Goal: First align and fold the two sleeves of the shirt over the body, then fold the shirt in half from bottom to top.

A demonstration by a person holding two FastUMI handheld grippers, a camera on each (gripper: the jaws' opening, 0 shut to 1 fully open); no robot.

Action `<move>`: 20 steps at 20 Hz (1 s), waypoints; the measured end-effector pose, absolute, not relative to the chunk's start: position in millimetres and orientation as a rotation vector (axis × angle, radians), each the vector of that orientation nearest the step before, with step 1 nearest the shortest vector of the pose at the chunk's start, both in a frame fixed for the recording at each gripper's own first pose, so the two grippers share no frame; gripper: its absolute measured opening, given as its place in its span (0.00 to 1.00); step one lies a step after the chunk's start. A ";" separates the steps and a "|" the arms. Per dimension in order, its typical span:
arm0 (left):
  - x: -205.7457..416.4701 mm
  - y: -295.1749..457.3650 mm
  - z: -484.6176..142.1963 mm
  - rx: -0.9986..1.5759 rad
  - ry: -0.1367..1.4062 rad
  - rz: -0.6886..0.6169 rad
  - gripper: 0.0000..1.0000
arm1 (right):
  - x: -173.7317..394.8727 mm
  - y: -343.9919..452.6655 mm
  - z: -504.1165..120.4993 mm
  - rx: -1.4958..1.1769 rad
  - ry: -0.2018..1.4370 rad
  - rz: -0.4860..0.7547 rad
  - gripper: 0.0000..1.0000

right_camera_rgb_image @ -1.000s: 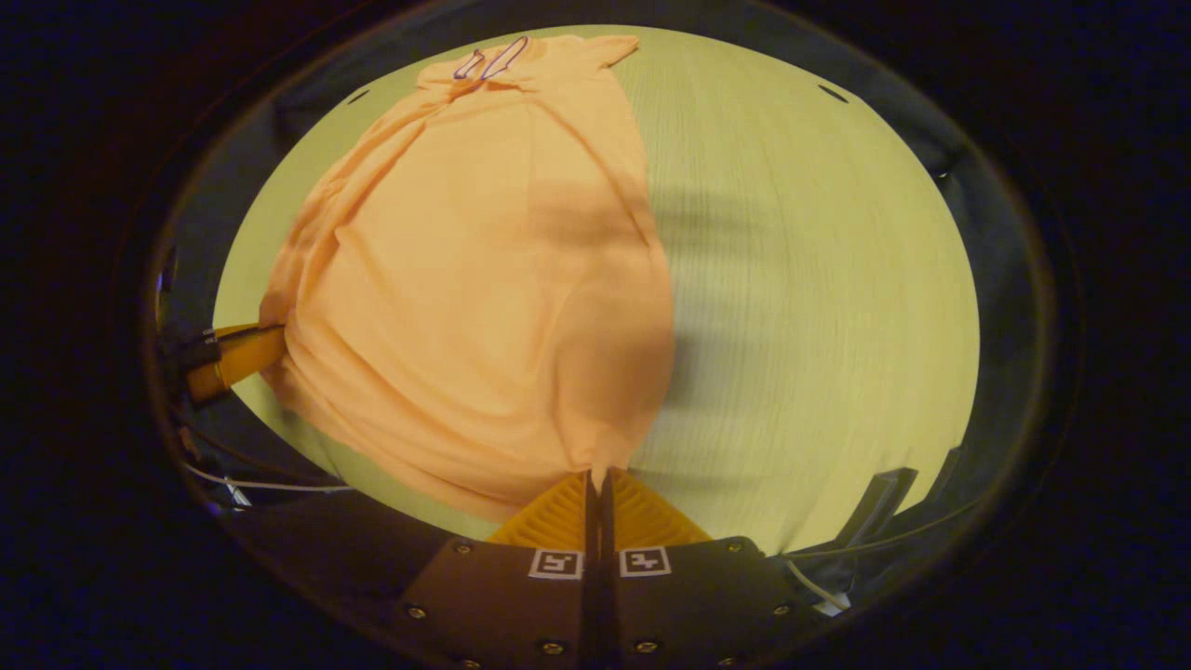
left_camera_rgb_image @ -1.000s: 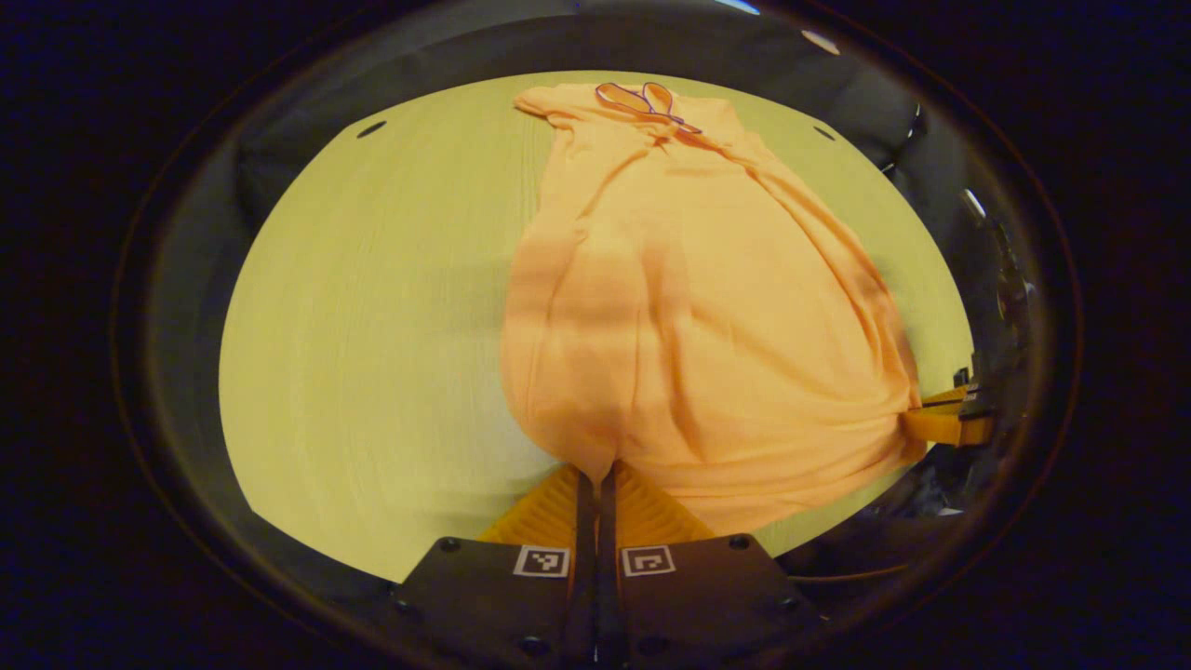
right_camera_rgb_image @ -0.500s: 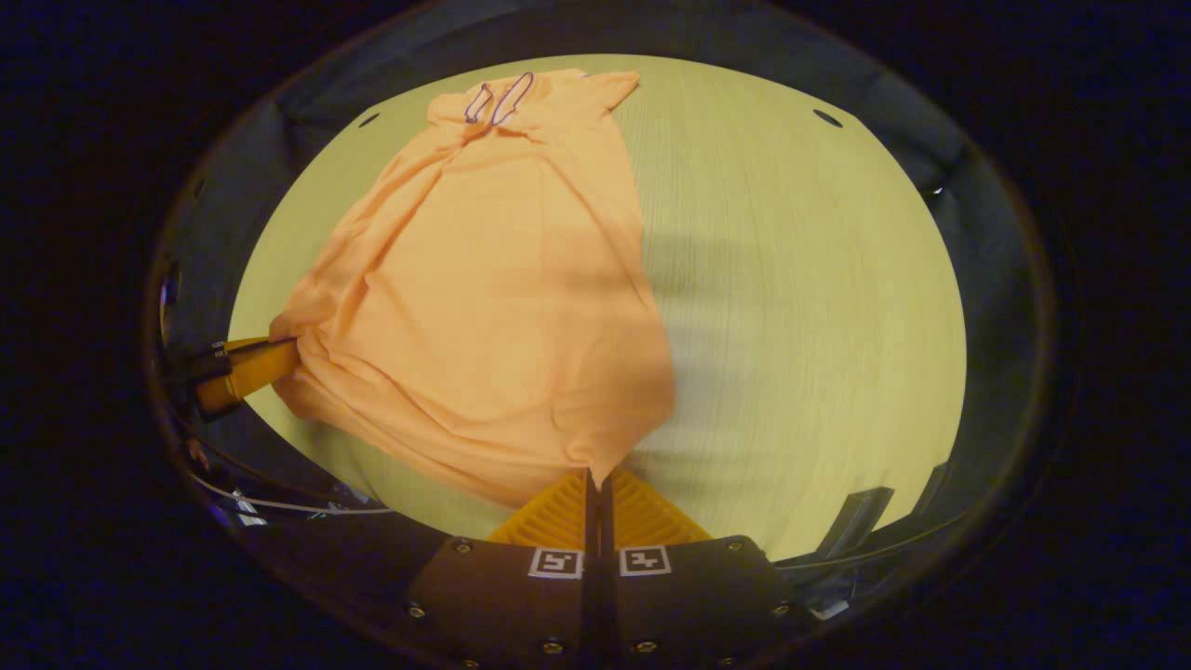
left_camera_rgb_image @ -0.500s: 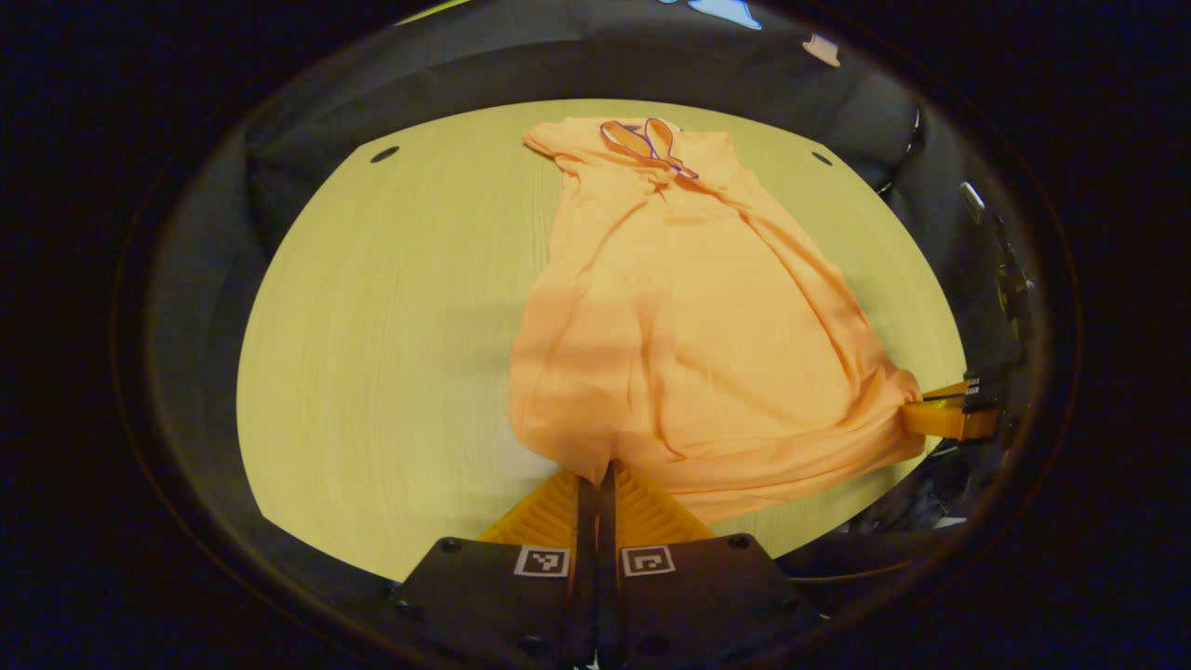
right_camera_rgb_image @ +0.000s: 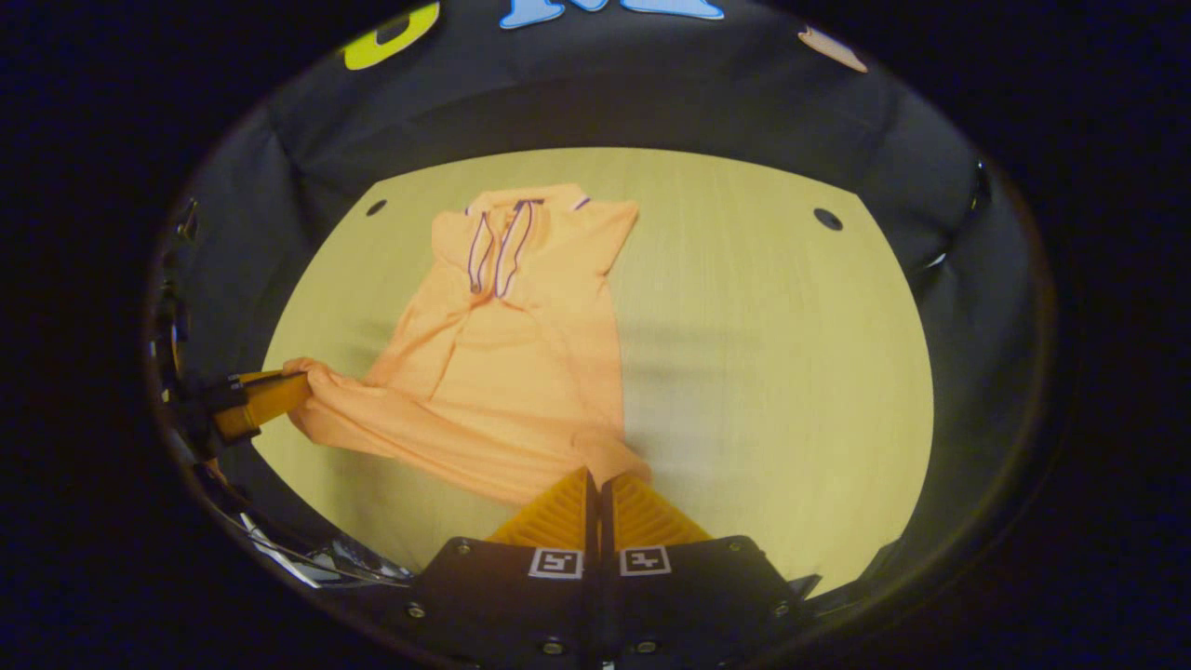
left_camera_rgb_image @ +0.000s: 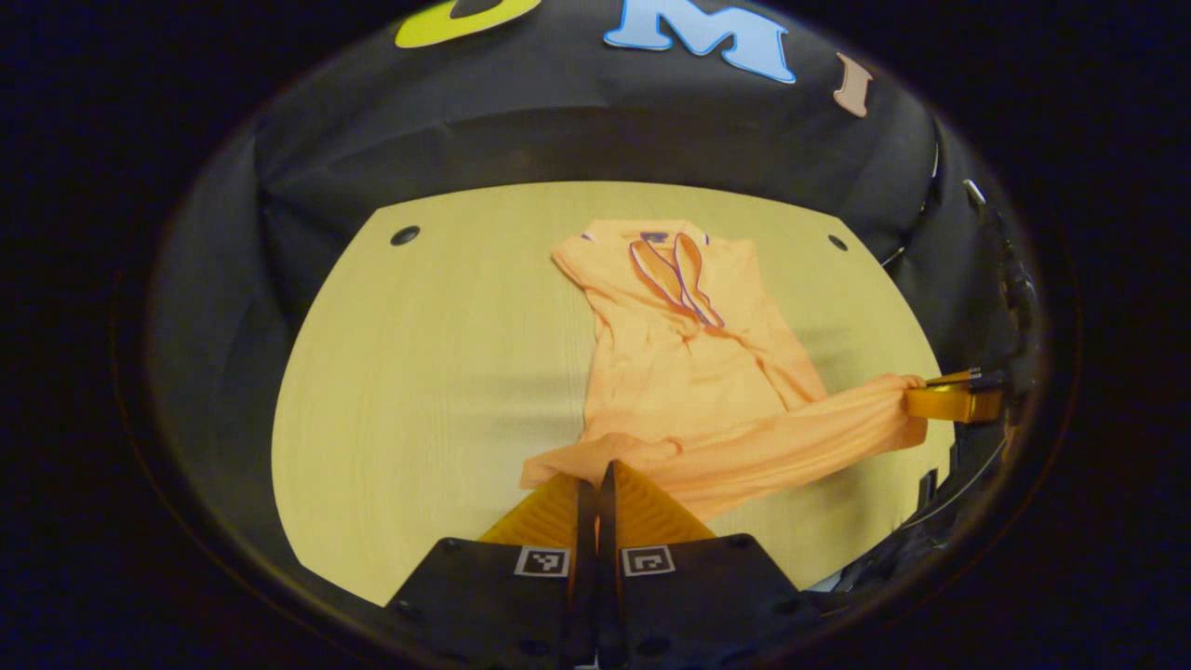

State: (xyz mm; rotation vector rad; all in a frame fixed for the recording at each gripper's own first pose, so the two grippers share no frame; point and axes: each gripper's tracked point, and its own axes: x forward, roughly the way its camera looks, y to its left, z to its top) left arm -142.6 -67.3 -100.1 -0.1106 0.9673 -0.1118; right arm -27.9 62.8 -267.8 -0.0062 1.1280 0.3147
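Black cloth walls close in a pale wooden bench (left_camera_rgb_image: 419, 372) with rounded corners. On it lies an orange short-sleeved shirt with a dark-trimmed collar (left_camera_rgb_image: 689, 372), collar end flat at the far side, sleeves apparently tucked over the body (hard to be sure). Its bottom hem is raised off the wood and stretched between the two tools. The left hand-held gripper (left_camera_rgb_image: 595, 479) is closed on one hem corner; the right hand-held gripper (right_camera_rgb_image: 595, 484) is clamped on the other, and it also appears at the right edge of the left gripper view (left_camera_rgb_image: 949, 402). The bottom-to-top fold looks under way. The hem sags between the grips, so uneven travel could drag the collar end or land the fold crooked, and thin fabric might slip free.
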 end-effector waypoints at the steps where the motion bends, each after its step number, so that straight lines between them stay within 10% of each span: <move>1: -123.9 -65.2 -95.0 -0.109 0.948 -0.110 0.06 | -11.4 65.6 -263.4 -0.008 1.106 0.317 0.00; 20: 193.4 -53.7 -120.1 0.001 0.626 -0.130 0.06 | 302.9 87.5 -283.9 0.093 0.759 0.232 0.00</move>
